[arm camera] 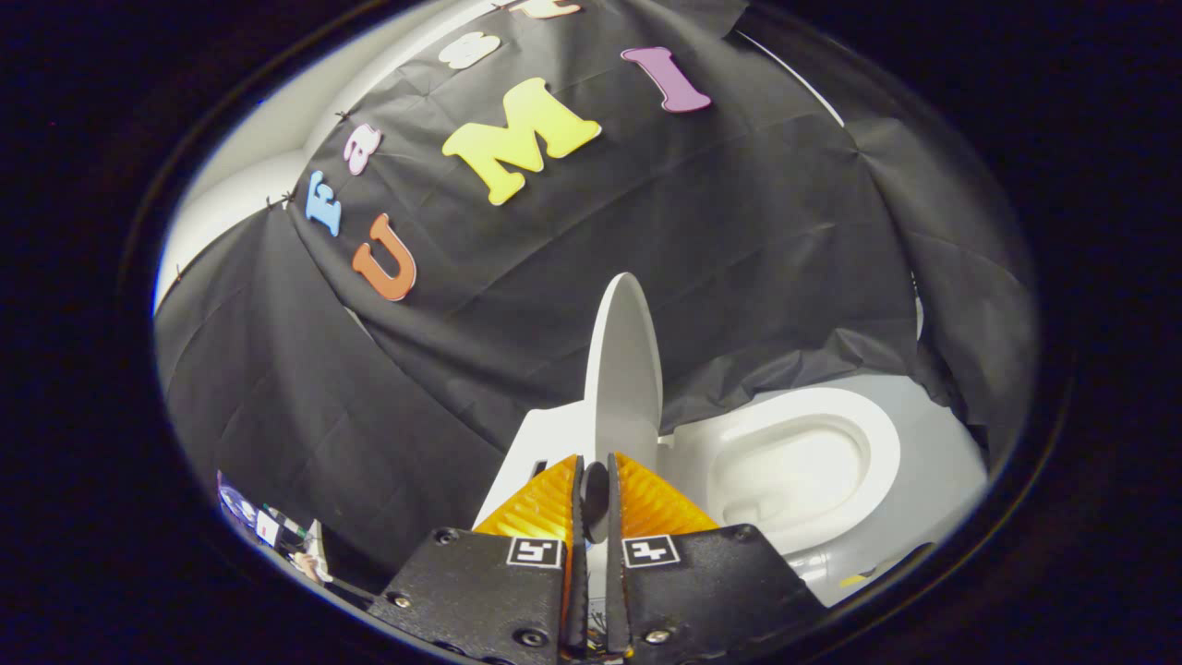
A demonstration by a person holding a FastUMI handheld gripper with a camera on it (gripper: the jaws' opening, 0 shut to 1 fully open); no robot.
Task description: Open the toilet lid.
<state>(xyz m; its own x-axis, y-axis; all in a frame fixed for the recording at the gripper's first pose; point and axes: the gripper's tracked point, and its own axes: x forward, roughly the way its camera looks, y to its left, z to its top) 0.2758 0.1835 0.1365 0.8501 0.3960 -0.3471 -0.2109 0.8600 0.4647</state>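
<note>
The white toilet lid [625, 369] is lifted away from the seat and I see it edge-on, rising straight ahead of my fingers. Its near rim runs down into the narrow gap between my fingertips. My gripper [596, 460] is shut on that rim, one finger on each face of the lid. To the right of the lid lies the white toilet seat [882, 434], uncovered, with the open bowl [794, 471] inside it.
A white part of the toilet body [540, 439] shows just left of the lid, behind my left finger. Black cloth [739, 259] hangs close behind and around the toilet. Small cluttered items [268, 526] lie low on the far left.
</note>
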